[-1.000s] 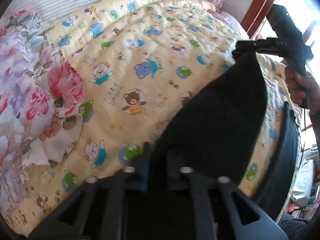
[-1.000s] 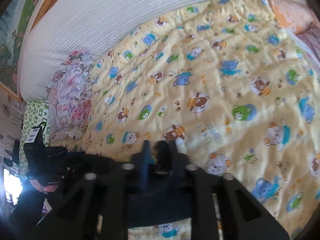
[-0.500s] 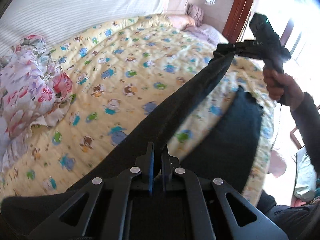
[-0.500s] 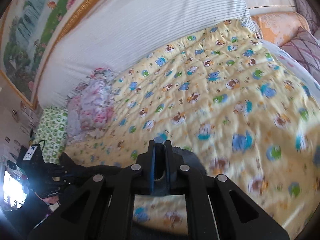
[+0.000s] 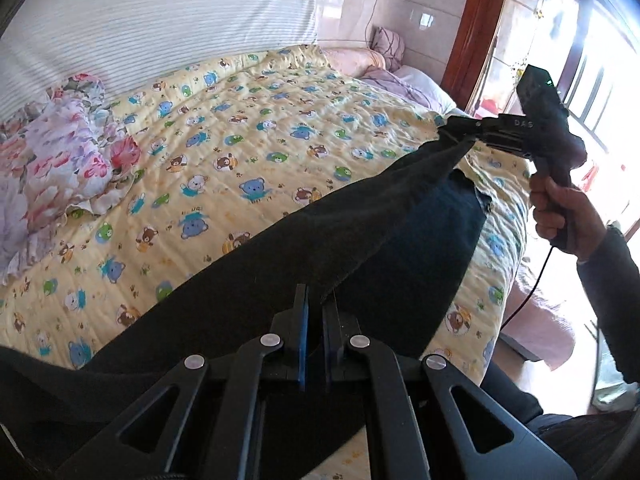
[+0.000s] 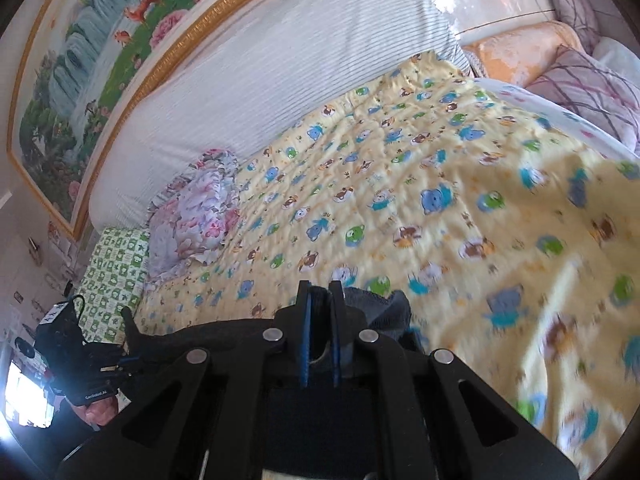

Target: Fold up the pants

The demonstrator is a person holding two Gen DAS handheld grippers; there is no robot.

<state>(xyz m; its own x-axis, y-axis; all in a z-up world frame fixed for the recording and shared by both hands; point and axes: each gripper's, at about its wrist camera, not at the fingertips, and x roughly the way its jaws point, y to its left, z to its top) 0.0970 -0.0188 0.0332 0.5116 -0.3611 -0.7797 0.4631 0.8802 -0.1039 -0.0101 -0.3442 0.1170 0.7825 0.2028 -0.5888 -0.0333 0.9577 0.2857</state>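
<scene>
Dark pants (image 5: 352, 224) are stretched in the air over a yellow cartoon-bear quilt (image 5: 248, 152), held between both grippers. My left gripper (image 5: 314, 304) is shut on one end of the pants at the bottom of the left wrist view. My right gripper (image 5: 460, 130) is shut on the other end at the right of that view. In the right wrist view my right gripper (image 6: 320, 300) pinches bunched dark cloth (image 6: 380, 306); the left gripper (image 6: 128, 354) shows at lower left, gripping the cloth's other end.
A floral pillow (image 5: 56, 160) lies at the left of the bed. A striped white headboard cushion (image 5: 160, 20) runs along the back. Pink and purple pillows (image 5: 396, 72) lie at the far end. A framed painting (image 6: 100, 60) hangs above. A window and wooden frame (image 5: 480, 32) stand at right.
Both grippers have risen and drawn apart, lifting the pants off the quilt and pulling them taut. The bed now looks farther below.
</scene>
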